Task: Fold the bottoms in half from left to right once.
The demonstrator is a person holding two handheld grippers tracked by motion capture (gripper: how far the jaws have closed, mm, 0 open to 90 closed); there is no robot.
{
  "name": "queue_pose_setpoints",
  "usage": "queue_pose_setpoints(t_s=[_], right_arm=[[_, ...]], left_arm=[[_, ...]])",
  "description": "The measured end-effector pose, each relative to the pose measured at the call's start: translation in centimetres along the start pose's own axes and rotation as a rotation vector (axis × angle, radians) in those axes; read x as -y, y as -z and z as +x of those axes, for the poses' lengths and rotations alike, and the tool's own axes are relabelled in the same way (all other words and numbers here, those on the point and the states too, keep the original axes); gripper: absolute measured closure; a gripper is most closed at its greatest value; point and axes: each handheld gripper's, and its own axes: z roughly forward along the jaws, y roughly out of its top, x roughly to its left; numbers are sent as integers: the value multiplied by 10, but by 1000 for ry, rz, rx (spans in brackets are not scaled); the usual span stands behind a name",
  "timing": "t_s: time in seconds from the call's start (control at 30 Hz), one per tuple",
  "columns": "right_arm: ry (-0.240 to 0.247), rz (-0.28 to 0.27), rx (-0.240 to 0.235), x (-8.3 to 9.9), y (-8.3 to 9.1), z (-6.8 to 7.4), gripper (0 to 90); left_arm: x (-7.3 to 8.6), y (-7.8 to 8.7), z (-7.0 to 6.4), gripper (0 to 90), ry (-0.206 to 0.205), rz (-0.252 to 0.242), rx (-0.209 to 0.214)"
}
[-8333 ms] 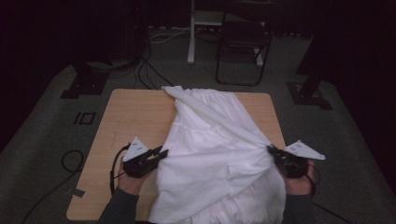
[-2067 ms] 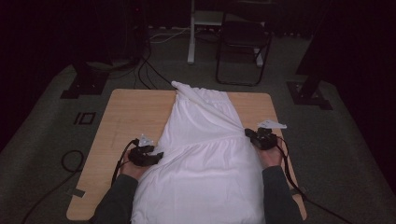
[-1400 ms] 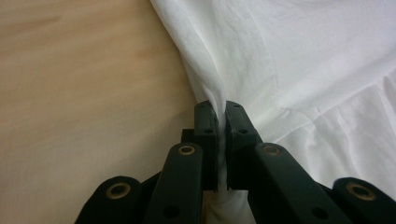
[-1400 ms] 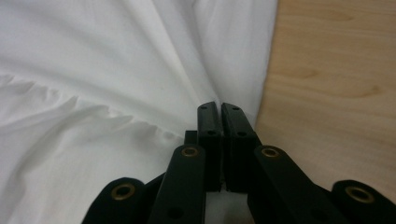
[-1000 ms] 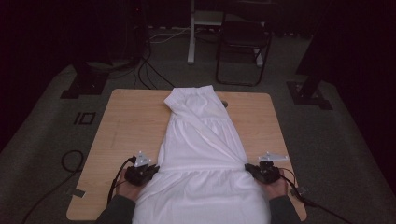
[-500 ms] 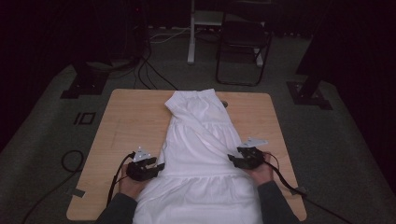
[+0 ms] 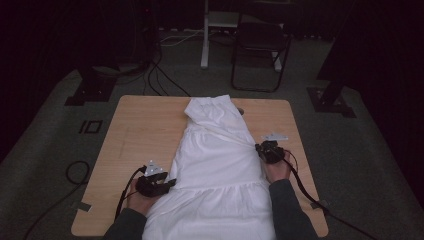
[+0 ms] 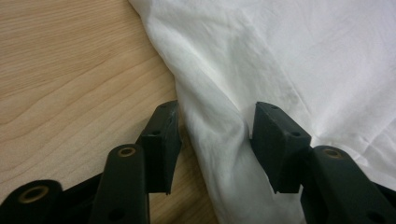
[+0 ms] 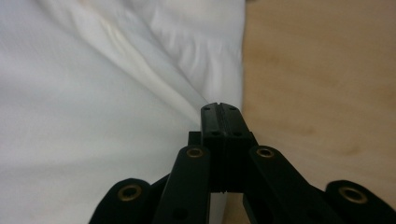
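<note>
A white garment (image 7: 215,160) lies lengthwise down the middle of the wooden table (image 7: 140,130), its near end hanging over the front edge. At the cloth's left edge my left gripper (image 7: 167,184) stands open. In the left gripper view a raised fold of the garment (image 8: 280,56) runs between the spread jaws of that gripper (image 8: 212,116). My right gripper (image 7: 260,148) is at the right edge, shut on the cloth. In the right gripper view its jaws (image 9: 220,108) pinch the hem of the garment (image 9: 93,93), and creases radiate from there.
Bare wood (image 9: 317,70) lies on both sides of the garment. Beyond the table stand a dark folding chair (image 7: 260,45) and a white post (image 7: 205,35). Cables (image 7: 165,80) and black stand feet (image 7: 92,87) lie on the floor.
My right gripper has moved away from the person and slightly outward along the right hem, drawing the cloth taut there. The left gripper has barely shifted.
</note>
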Motion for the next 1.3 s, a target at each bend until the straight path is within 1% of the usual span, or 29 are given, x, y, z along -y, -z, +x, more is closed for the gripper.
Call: queue_pose_setpoints(t_s=[0.1, 0.13, 0.2, 0.27, 0.33, 0.37, 0.4, 0.43, 0.47, 0.53, 0.57, 0.6, 0.63, 0.67, 0.7, 0.8, 0.83, 0.9, 0.93, 1.0, 1.03, 1.07, 1.1, 1.13, 1.17, 1.2, 1.23, 1.27, 1.3], right_arm=[[-13, 23, -38, 9, -11, -2, 879], [-11, 35, -41, 11, -14, -3, 875], [-19, 29, -45, 13, -15, -4, 865], [-24, 34, -49, 12, -15, -5, 853], [-29, 35, -55, 12, -15, -6, 850], [-36, 32, -60, 13, -15, -7, 850], [-40, 27, -63, 13, -15, -7, 850], [-40, 27, -63, 13, -15, -7, 850], [-37, 20, -68, 15, -14, -8, 852], [-38, 22, -74, 15, -14, -8, 863], [-49, 25, -82, 16, -13, -9, 868], [-48, 27, -89, 17, -12, -9, 874], [-48, 27, -89, 17, -12, -9, 874], [-45, 29, -94, 18, -10, -9, 877], [-46, 35, -101, 22, -5, -8, 880], [-28, 42, -111, 33, 9, -1, 881], [-19, 47, -116, 39, 15, 4, 882], [28, 62, -123, 49, 29, 15, 882], [45, 71, -129, 54, 36, 20, 882], [71, 90, -150, 63, 48, 29, 882], [71, 90, -150, 63, 48, 29, 882], [74, 101, -167, 66, 53, 31, 880], [57, 125, -190, 68, 58, 31, 835], [54, 124, -188, 66, 59, 30, 792], [50, 108, -187, 65, 60, 28, 728], [50, 73, -173, 60, 61, 27, 657], [44, 36, -164, 54, 62, 27, 626], [43, 4, -171, 47, 62, 27, 601], [43, 4, -171, 47, 62, 27, 601]], left_arm=[[-16, 5, 9, 481, 4, -45, -11], [-26, 6, 12, 476, 2, -63, -10], [-47, 1, 18, 457, 6, -85, 0], [-67, -14, 23, 429, 11, -73, 3], [-81, -36, 27, 407, 29, -48, -4], [-84, -47, 29, 410, 34, -37, -20], [-84, -58, 31, 429, 37, -36, -51], [-84, -58, 31, 477, 37, -36, -51], [-81, -76, 36, 580, 67, 6, -57], [-76, -77, 37, 795, 67, -4, -39], [-75, -75, 35, 862, 69, -4, -37], [-73, -73, 33, 886, 51, 1, -39], [-73, -73, 33, 889, 51, 1, -39], [-67, -66, 28, 889, 22, 14, -32], [-62, -61, 25, 890, 11, 17, -28], [-42, -45, 14, 889, 30, 9, 14], [-36, -39, 7, 888, 8, 17, 15], [-26, -26, -5, 886, -29, 41, 11], [-20, -22, -9, 885, -18, 38, 19], [-10, -15, -13, 878, -12, 25, 39], [-10, -15, -13, 872, -12, 25, 39], [-7, -12, -12, 872, -5, 18, 43], [-7, -13, -12, 860, -2, 13, 47], [-8, -14, -10, 855, 1, 12, 48], [-9, -16, -9, 853, 12, 9, 51], [-11, -17, -8, 852, 20, 5, 52], [-12, -19, -8, 852, 19, 3, 48], [-14, -21, -7, 852, 22, -4, 49], [-14, -21, -7, 853, 22, -4, 49]])
